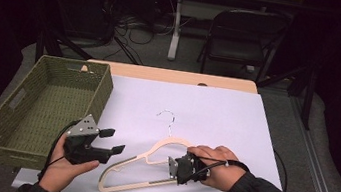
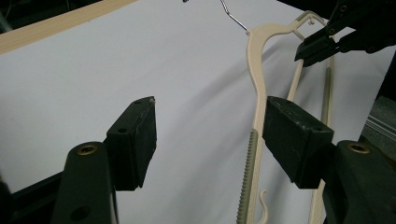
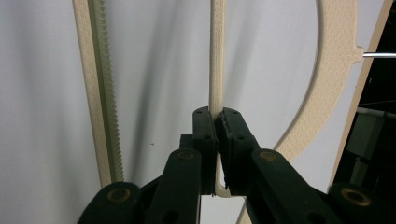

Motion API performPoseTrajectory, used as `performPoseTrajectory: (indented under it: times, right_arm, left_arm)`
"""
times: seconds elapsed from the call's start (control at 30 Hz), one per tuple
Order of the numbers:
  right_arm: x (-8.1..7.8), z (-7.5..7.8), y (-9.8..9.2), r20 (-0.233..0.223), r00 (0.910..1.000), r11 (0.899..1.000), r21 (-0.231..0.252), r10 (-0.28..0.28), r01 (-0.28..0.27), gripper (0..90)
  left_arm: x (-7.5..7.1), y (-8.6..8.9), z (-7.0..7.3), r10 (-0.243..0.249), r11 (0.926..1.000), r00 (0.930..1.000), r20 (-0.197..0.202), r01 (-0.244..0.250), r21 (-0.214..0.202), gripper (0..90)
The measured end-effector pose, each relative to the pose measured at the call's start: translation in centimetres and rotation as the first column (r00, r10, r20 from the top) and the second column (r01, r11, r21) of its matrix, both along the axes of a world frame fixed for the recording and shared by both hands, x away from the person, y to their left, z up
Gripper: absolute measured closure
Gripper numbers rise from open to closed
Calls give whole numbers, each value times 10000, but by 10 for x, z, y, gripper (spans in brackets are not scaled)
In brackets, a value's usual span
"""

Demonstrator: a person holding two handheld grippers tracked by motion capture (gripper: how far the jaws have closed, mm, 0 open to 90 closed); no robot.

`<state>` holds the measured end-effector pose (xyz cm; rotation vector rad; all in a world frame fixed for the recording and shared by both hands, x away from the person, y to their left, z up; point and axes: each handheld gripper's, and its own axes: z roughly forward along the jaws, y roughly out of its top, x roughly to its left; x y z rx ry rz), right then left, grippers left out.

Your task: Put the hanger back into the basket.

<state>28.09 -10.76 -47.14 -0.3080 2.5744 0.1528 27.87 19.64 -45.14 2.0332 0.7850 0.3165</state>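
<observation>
Keep the hanger (image 1: 141, 165) pinned where the right gripper (image 3: 217, 122) clamps its thin inner bar, and bring the left gripper (image 1: 113, 140), jaws apart and empty, squarely over the hanger's left arm before closing. The hanger lies flat on the white sheet (image 1: 216, 112), right of the basket (image 1: 40, 108). Its long axis runs diagonally from near-left to far-right, with the hook (image 1: 167, 121) pointing away from the person.
</observation>
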Motion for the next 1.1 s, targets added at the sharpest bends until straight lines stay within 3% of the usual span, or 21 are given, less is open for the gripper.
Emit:
performPoseTrajectory:
  times: [0.03, 0.27, 0.47, 0.5, 0.53, 0.67, 0.8, 1.1]
  right_arm:
    - [0, -1, -1, 169, 9998, 9998, 188, 73, -76, 857]
    - [-1, -1, 0, 263, 9995, 9997, 187, 151, -156, 857]
    - [-2, -2, 1, 405, 9988, 9995, 161, 263, -269, 857]
    - [-1, -4, 1, 372, 9985, 9986, 332, 399, -411, 857]
    - [-3, -1, 1, 422, 9987, 9996, -2, 275, -275, 857]
    - [-3, -1, 1, 559, 9977, 9990, 244, 370, -384, 857]
    - [-4, 0, 1, 739, 9962, 9988, 134, 454, -465, 857]
    - [-6, 0, 3, 1000, 9932, 9981, 131, 592, -608, 857]
  left_arm:
    - [1, -1, 0, 27, 10000, 10000, -59, -27, -15, 349]
    - [4, -11, -3, -20, 9999, 9998, -208, 18, -134, 349]
    - [7, -23, -9, -329, 9992, 9990, -306, 322, -226, 355]
    - [8, -25, -10, -465, 9988, 9983, -361, 459, -180, 360]
    - [8, -28, -12, -533, 9985, 9976, -442, 525, -174, 362]
    - [12, -36, -18, -1050, 9944, 9907, -861, 1036, -211, 377]
    - [15, -41, -22, -1359, 9904, 9840, -1150, 1319, -420, 395]
    - [25, -49, -28, -1793, 9837, 9666, -1832, 1737, -462, 407]
